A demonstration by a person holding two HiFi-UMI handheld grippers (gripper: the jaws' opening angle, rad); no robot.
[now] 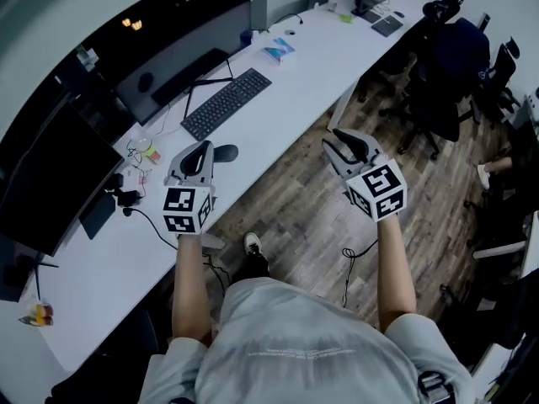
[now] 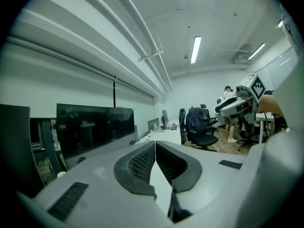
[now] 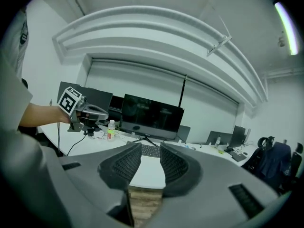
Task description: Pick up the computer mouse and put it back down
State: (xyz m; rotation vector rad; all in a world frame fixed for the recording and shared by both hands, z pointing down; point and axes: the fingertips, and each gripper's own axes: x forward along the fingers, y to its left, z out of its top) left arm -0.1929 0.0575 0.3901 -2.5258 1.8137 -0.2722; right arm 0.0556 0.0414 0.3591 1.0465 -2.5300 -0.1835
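Note:
The dark computer mouse (image 1: 226,152) lies on the long white desk (image 1: 303,78), near its front edge. My left gripper (image 1: 202,148) hovers just left of the mouse, its jaws closed together with nothing between them. In the left gripper view that gripper (image 2: 155,145) looks level along the desk, and the mouse is out of sight. My right gripper (image 1: 344,144) is held over the wooden floor, right of the desk, with its jaws apart and empty. In the right gripper view the right gripper (image 3: 151,148) faces the desk and the left gripper (image 3: 83,110).
A black keyboard (image 1: 227,101) lies beyond the mouse, in front of a wide dark monitor (image 1: 181,53). Another monitor (image 1: 50,175) stands at the near left, with cables and a small bottle (image 3: 110,129) by it. Black office chairs (image 1: 450,66) stand at the right. A cable (image 1: 349,255) lies on the floor.

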